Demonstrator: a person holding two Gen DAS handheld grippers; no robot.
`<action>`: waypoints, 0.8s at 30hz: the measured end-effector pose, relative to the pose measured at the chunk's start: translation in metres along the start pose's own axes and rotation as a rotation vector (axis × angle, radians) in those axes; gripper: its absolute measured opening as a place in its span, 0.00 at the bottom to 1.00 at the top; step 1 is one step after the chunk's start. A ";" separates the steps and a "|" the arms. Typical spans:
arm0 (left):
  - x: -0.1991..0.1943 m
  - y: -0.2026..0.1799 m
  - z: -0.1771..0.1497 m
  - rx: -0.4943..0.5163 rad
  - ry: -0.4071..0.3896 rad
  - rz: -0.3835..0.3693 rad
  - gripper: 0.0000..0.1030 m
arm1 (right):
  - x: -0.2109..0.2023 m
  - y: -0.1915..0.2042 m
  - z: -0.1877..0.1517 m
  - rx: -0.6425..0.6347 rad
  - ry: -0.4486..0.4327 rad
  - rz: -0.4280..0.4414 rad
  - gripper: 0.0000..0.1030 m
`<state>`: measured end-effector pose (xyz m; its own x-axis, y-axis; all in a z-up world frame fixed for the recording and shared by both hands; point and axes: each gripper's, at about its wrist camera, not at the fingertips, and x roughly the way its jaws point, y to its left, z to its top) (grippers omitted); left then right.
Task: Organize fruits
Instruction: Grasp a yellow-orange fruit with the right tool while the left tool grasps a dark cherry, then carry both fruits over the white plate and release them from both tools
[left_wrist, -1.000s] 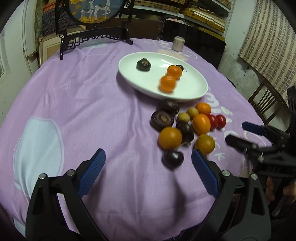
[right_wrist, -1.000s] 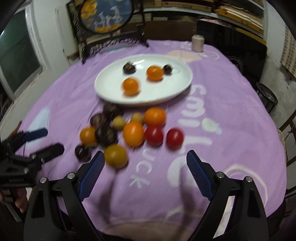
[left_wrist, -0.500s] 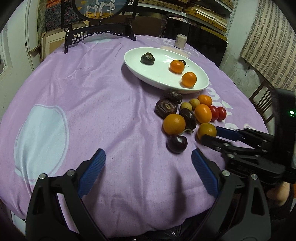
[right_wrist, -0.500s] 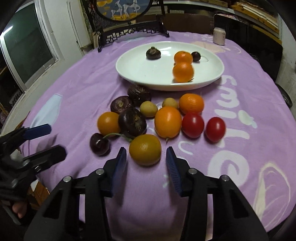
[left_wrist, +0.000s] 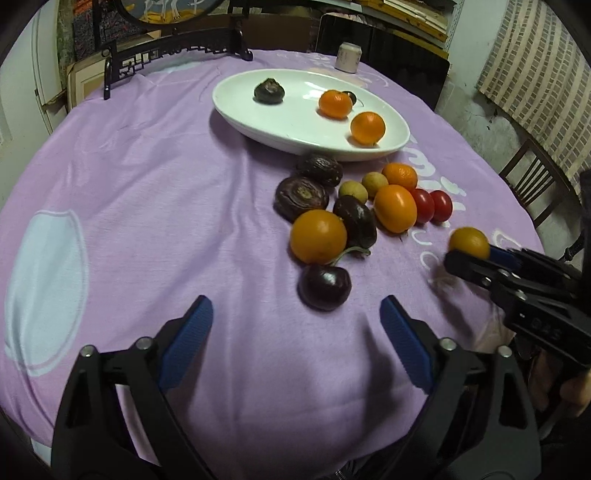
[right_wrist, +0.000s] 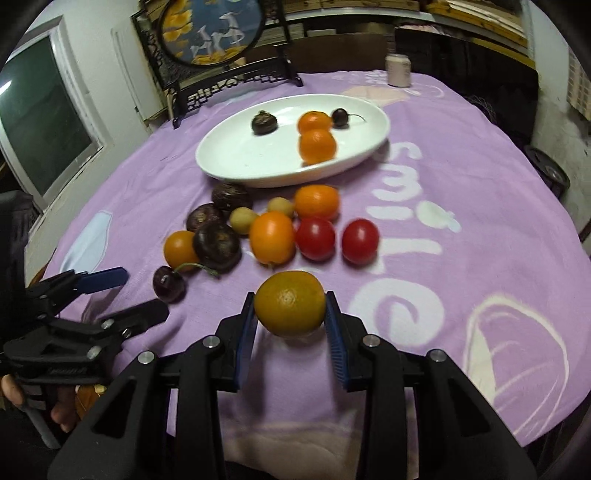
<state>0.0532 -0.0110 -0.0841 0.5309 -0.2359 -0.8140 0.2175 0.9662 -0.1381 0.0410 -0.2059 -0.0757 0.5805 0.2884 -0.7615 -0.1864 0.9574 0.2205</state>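
Observation:
My right gripper (right_wrist: 290, 325) is shut on a yellow-orange orange (right_wrist: 290, 302) and holds it just above the purple cloth; it also shows in the left wrist view (left_wrist: 469, 242). My left gripper (left_wrist: 295, 332) is open and empty, just short of a dark cherry (left_wrist: 324, 286). A white oval plate (right_wrist: 229, 162) holds two oranges (right_wrist: 317, 146), a dark round fruit (right_wrist: 264, 123) and a cherry (right_wrist: 340, 116). A cluster of loose fruit lies in front of the plate: oranges (right_wrist: 272, 238), two red tomatoes (right_wrist: 315, 238), several dark fruits (right_wrist: 217, 245).
A black stand with a round painted screen (right_wrist: 212, 27) stands at the table's far edge. A small pale jar (right_wrist: 398, 70) sits at the back right. A wooden chair (left_wrist: 532, 181) stands beside the table on the right.
My right gripper closed on the front orange and lifted it off the cloth, away from the cluster. My left gripper stayed open, moving slightly closer to the cherry.

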 end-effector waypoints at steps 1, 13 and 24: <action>0.004 -0.003 0.001 0.009 0.007 0.015 0.79 | 0.000 -0.003 -0.002 0.009 0.003 0.005 0.35; 0.006 -0.009 0.005 0.032 0.000 0.050 0.29 | -0.005 -0.018 -0.006 0.051 -0.004 0.046 0.35; -0.028 -0.004 0.016 0.034 -0.069 0.009 0.29 | -0.008 -0.016 0.004 0.034 -0.016 0.045 0.35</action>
<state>0.0508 -0.0098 -0.0520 0.5879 -0.2348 -0.7741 0.2398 0.9645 -0.1104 0.0429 -0.2237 -0.0709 0.5849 0.3314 -0.7403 -0.1862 0.9432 0.2751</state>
